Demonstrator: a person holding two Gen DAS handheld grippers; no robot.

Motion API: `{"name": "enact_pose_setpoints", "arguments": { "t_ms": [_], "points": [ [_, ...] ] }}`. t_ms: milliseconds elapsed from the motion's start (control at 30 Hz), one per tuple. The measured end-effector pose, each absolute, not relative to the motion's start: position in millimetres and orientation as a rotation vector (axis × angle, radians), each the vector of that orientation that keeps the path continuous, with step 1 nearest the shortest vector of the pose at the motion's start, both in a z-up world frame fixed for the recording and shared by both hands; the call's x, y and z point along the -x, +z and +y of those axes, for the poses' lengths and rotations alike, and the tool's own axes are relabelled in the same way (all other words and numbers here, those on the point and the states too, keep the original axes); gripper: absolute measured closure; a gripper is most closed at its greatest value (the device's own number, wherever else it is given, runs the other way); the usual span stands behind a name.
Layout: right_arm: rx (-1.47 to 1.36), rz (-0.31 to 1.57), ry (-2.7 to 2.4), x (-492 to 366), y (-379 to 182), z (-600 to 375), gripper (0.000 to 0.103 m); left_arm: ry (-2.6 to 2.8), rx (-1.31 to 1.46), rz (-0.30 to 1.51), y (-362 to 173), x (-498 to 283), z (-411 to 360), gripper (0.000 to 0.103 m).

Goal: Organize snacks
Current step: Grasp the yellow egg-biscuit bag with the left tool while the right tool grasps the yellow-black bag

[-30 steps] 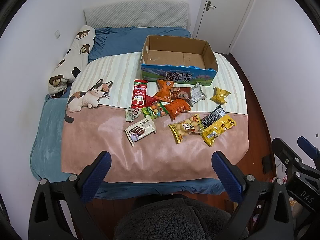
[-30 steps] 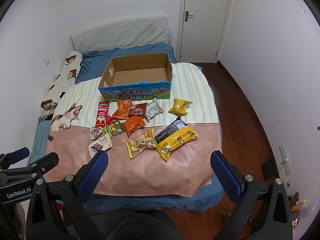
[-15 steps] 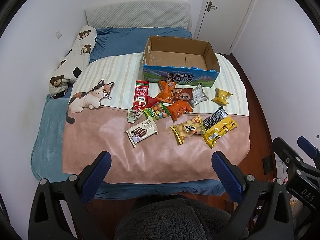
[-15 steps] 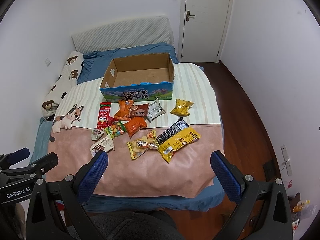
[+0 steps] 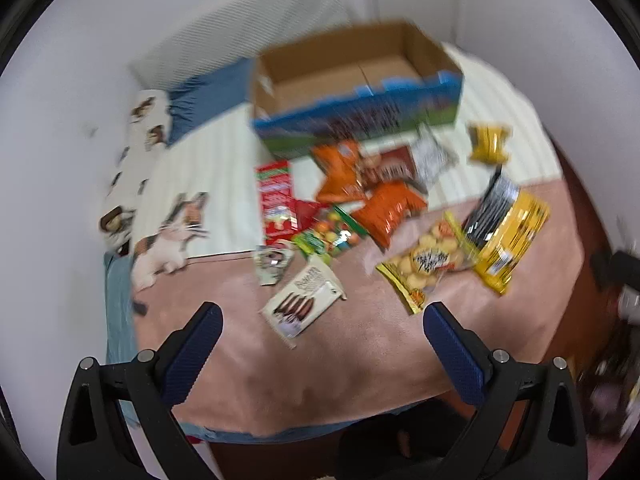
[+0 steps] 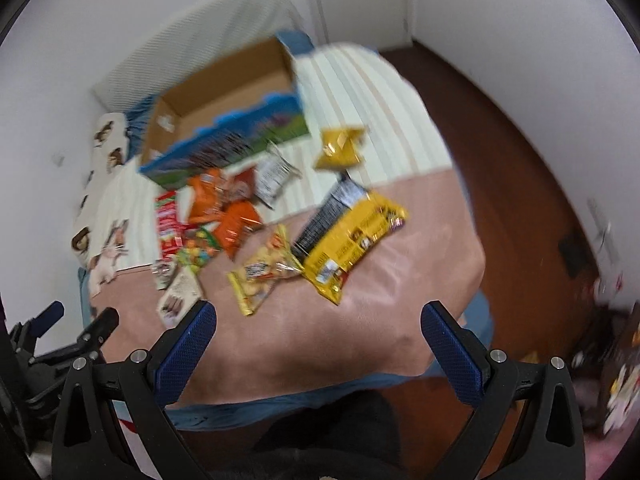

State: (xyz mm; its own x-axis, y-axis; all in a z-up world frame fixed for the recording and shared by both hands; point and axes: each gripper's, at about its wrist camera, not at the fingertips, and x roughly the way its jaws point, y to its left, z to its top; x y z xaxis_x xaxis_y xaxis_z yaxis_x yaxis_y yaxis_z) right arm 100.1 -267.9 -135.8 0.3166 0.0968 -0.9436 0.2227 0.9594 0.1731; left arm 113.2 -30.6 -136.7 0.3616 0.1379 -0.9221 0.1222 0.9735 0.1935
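Both my claws spread wide and empty, left gripper point(image 5: 322, 322) and right gripper point(image 6: 318, 322) above the blanket's point(image 5: 360, 360) near edge, blurred snacks point(image 5: 360, 208) scattered mid-bed, just before the open cardboard box point(image 5: 352, 80), white biscuit pack point(image 5: 304, 306) nearest my left fingers.

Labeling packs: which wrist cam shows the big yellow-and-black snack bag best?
The right wrist view: the big yellow-and-black snack bag lies near centre, its whole outline visible despite motion blur. In the left wrist view the same bag sits toward the right edge, more distorted and equally blurred.
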Motion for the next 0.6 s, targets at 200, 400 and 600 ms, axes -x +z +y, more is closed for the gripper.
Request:
{"name": "enact_pose_setpoints", "arguments": {
  "t_ms": [200,400,600],
  "points": [
    [-0.450,1.332,-0.137,-147.8,-230.7,-306.4,0.000,-0.115,-0.412,1.297,-218.0,-161.9,-74.4,0.000],
    [-0.568,1.426,-0.151,-187.2,-298.8,-320.3,0.005,-0.284,-0.521,1.373,-283.0,-195.8,-116.5,0.000],
    [-0.599,1.462,-0.148,-203.8,-316.2,-327.7,0.005,-0.454,-0.544,1.455,-322.7,-214.5,-141.8,0.017]
  ]
}}
